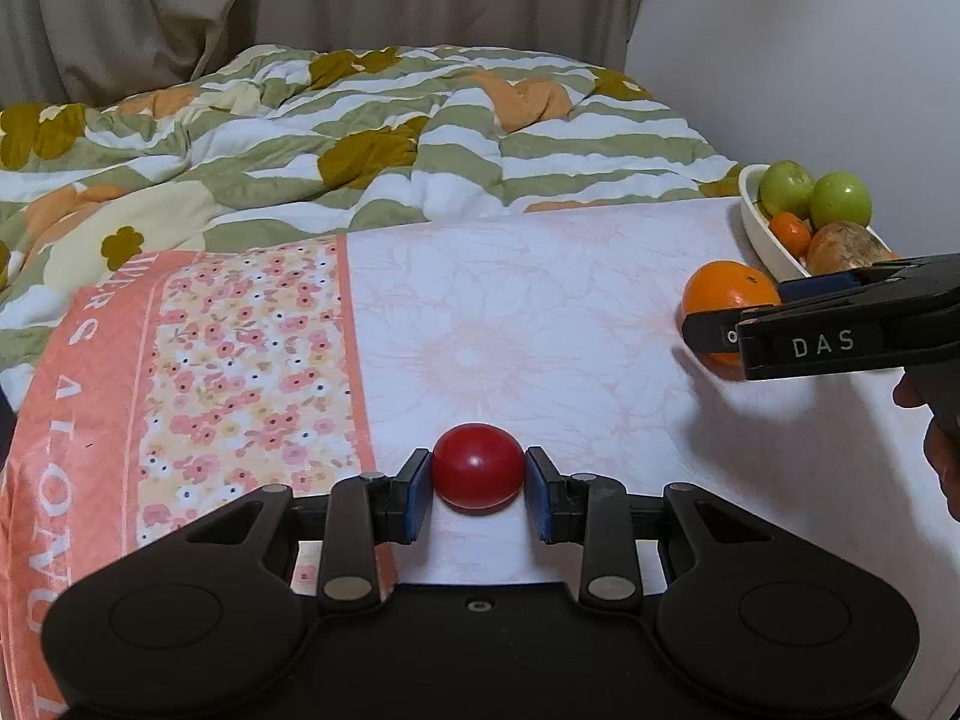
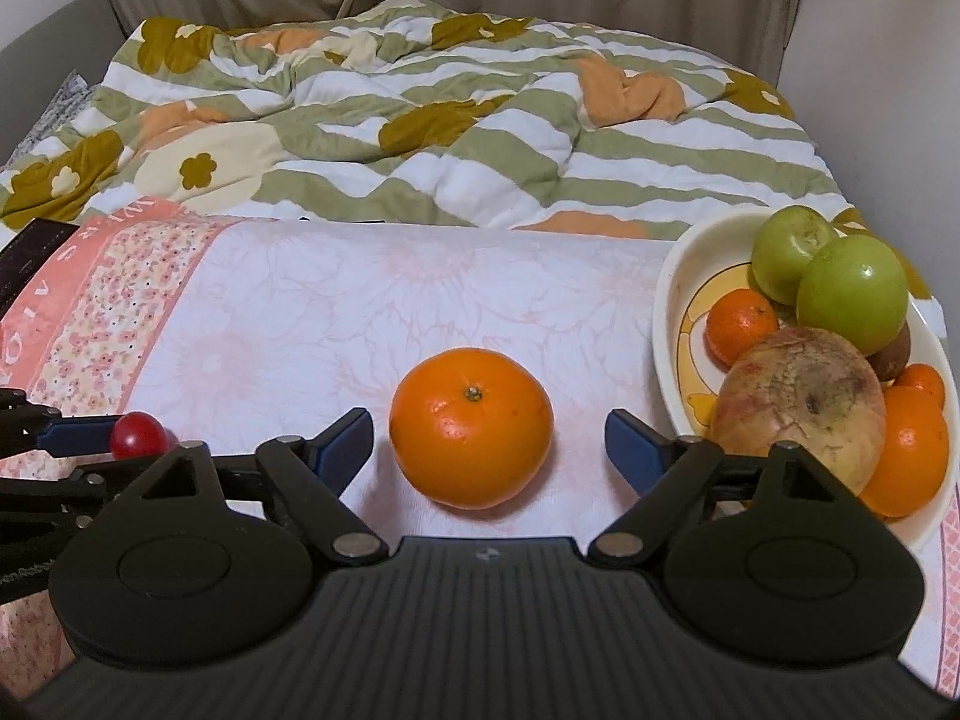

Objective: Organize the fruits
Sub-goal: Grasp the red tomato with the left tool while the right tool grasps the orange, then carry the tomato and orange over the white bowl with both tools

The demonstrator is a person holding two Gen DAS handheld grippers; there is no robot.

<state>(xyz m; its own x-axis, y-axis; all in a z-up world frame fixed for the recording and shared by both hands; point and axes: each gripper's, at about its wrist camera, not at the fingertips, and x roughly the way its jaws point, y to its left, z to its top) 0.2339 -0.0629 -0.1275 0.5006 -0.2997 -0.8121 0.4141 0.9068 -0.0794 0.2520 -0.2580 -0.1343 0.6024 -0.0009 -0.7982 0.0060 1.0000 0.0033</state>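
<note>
Bowl (image 2: 669,300) at right edge of bed already filled: green fruits (image 2: 852,294), small oranges, brown fruit. Two pieces left on cloth (image 2: 480,276). Red tomato (image 1: 478,466) clamped by left gripper (image 1: 478,489) near front edge. Orange (image 2: 471,427) framed, untouched, between spread pads of right gripper (image 2: 489,441), beside bowl.

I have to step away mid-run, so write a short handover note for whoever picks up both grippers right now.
Left gripper: shut on the red tomato, which sits on the cloth.
Right gripper: open, straddling the loose orange without touching it.
Done: green fruits, small oranges and a brownish fruit lie in the white dish.
Left: grip the orange, move both fruits to the dish.
</note>
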